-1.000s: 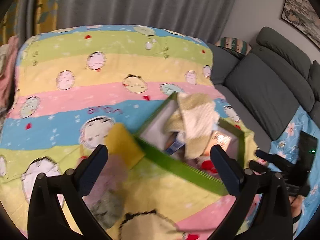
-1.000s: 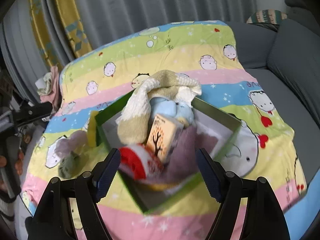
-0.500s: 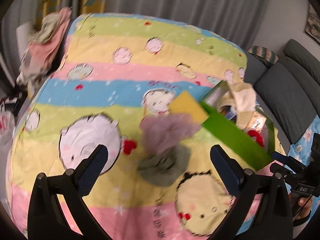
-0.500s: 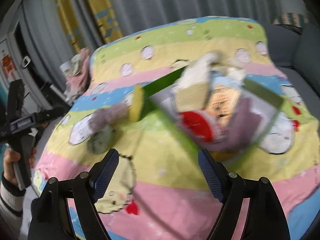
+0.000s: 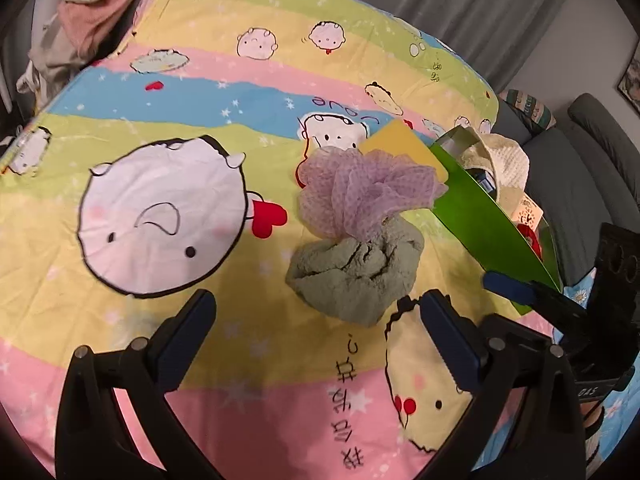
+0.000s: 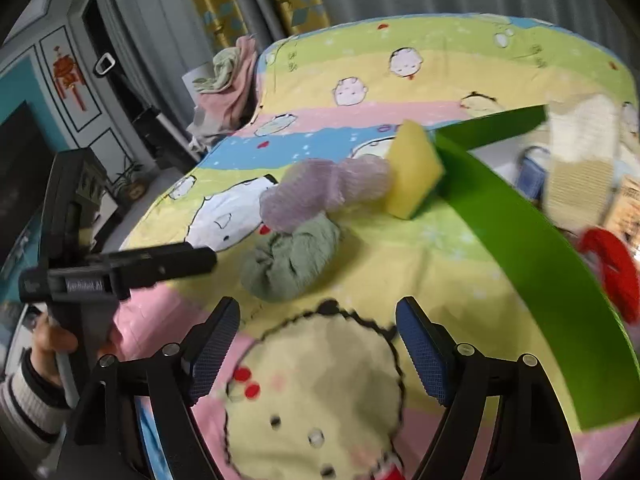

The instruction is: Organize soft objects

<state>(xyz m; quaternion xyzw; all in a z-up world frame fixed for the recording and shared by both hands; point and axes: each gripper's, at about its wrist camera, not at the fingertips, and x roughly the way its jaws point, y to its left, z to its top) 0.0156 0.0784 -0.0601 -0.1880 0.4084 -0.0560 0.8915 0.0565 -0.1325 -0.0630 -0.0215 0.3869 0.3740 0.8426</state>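
A crumpled grey-green cloth (image 5: 356,276) lies on the cartoon bedsheet (image 5: 168,128), touching a purple mesh bath pouf (image 5: 360,192) just behind it. A yellow sponge (image 5: 404,150) leans against the green box (image 5: 484,216), which holds a cream knit cloth (image 5: 500,164) and other soft items. My left gripper (image 5: 316,332) is open and empty, just short of the green cloth. In the right wrist view my right gripper (image 6: 318,340) is also open and empty, near the same cloth (image 6: 292,260), pouf (image 6: 320,192) and sponge (image 6: 416,172). The left gripper (image 6: 204,258) reaches in from the left there.
A pile of pink and green clothes (image 5: 92,12) sits at the bed's far left corner. A grey sofa (image 5: 592,168) stands behind the box. The box's green wall (image 6: 532,248) rises close on the right. A person's hand (image 6: 52,344) in a striped sleeve holds the left gripper.
Both views have swung from the green box to the loose items left of it. Both grippers came lower and closer to the green cloth and pouf, staying open.
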